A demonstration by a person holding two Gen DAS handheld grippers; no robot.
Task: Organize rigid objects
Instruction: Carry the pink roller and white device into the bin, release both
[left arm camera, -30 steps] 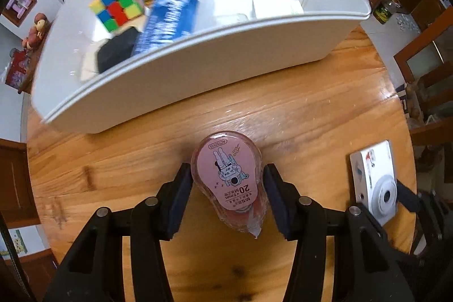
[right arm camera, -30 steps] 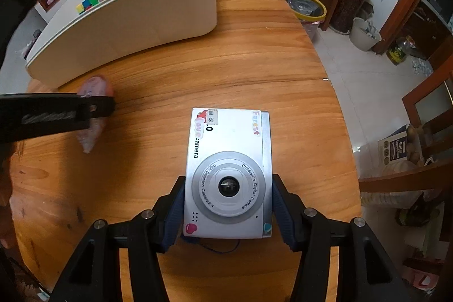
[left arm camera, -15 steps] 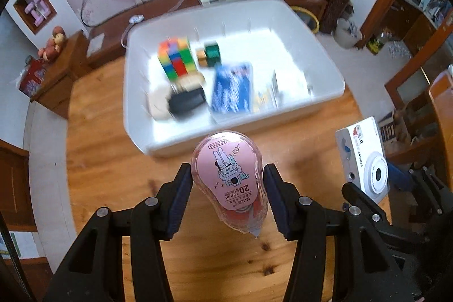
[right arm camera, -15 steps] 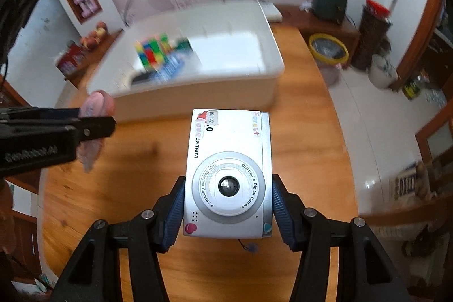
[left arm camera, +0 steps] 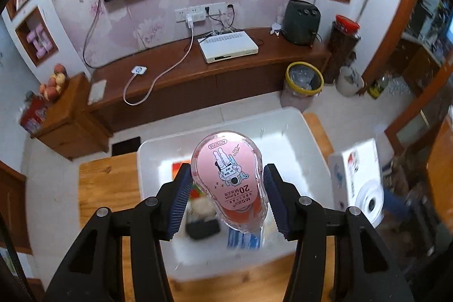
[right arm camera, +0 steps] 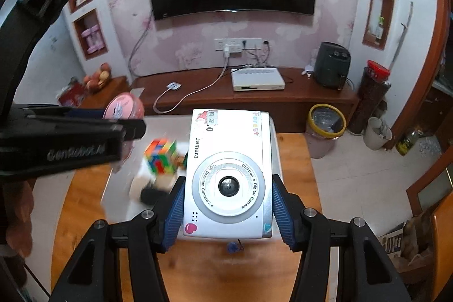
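The left claw [left arm camera: 225,190] is clamped on a pink correction-tape dispenser [left arm camera: 228,183], held at the centre of the left wrist frame above the white bin [left arm camera: 294,129] on the wooden counter [left arm camera: 107,188]. The right claw [right arm camera: 228,207] grips a white children's digital camera [right arm camera: 228,174] by its sides, lens facing up, at the centre of its frame. A multicoloured puzzle cube [right arm camera: 161,156] lies in the bin, left of the camera.
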